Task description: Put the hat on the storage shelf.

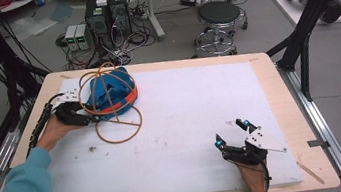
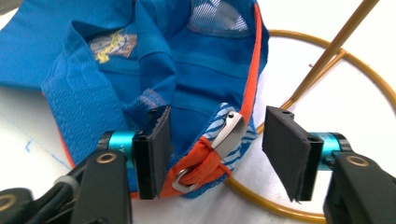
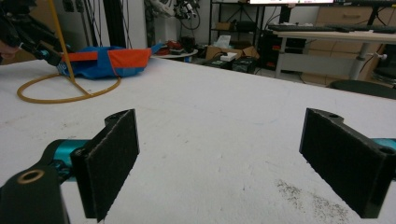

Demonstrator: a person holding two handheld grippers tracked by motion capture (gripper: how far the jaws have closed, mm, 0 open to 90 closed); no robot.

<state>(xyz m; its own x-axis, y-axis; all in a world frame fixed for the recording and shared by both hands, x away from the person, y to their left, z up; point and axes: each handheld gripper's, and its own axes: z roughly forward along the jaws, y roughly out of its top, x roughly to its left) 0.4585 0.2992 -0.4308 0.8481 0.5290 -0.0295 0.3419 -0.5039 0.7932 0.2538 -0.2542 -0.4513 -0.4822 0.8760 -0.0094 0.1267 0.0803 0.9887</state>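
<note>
Working from the left, your left tool (image 2: 212, 151) straddles the strap buckle (image 2: 228, 133) of the blue cap (image 1: 109, 93) on the gold wire stand (image 1: 113, 115) without pinching it, seemingly lining up a grip, while your right tool (image 3: 233, 161) rests released on the bench (image 1: 187, 119).

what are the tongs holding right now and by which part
Nothing is held. The left tongs straddle the blue cap's rear strap and buckle, but the pads stand clear of it. The right tongs are open over bare table.

Cap (image 2: 196, 79): blue fabric, orange trim, blue-white striped strap. Wire stand (image 2: 327, 60): mustard yellow. Table mat (image 1: 187, 124): white, speckled.
</note>
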